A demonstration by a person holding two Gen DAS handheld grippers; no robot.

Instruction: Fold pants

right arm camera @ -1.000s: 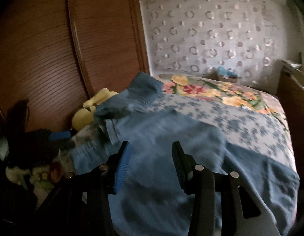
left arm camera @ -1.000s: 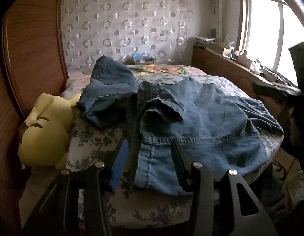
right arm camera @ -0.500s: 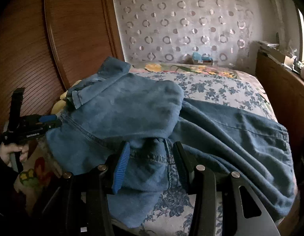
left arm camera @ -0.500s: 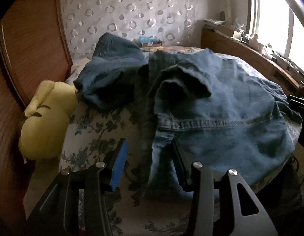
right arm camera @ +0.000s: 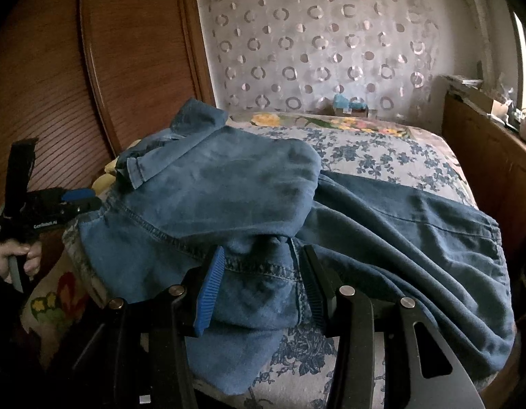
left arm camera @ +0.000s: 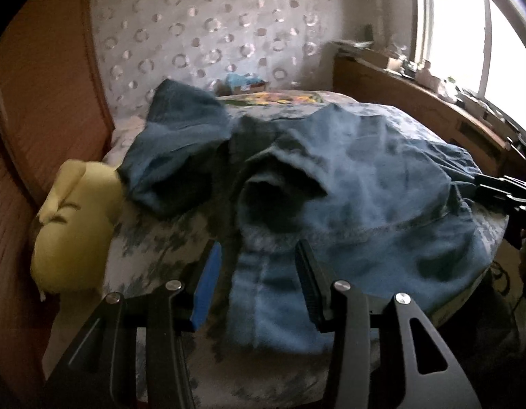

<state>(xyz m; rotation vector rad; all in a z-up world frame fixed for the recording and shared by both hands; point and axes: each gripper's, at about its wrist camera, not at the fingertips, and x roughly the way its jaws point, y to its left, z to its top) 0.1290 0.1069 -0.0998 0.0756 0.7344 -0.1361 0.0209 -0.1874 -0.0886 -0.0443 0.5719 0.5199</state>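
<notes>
Your pants lie bunched on the bed, not folded yet. Your left claw and right claw are both spread wide, holding nothing. Next, pinch the waistband at 12 o'clock.

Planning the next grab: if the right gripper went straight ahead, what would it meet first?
Most likely the crumpled blue denim pants: the open right gripper already straddles their stitched seam, though depth is unclear.

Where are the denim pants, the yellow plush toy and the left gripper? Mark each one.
denim pants (right arm camera: 229, 197): right wrist view, on the upper folded layer.
yellow plush toy (left arm camera: 72, 235): left wrist view, on its body.
left gripper (left arm camera: 256, 272): left wrist view, midway between its open fingertips.
</notes>
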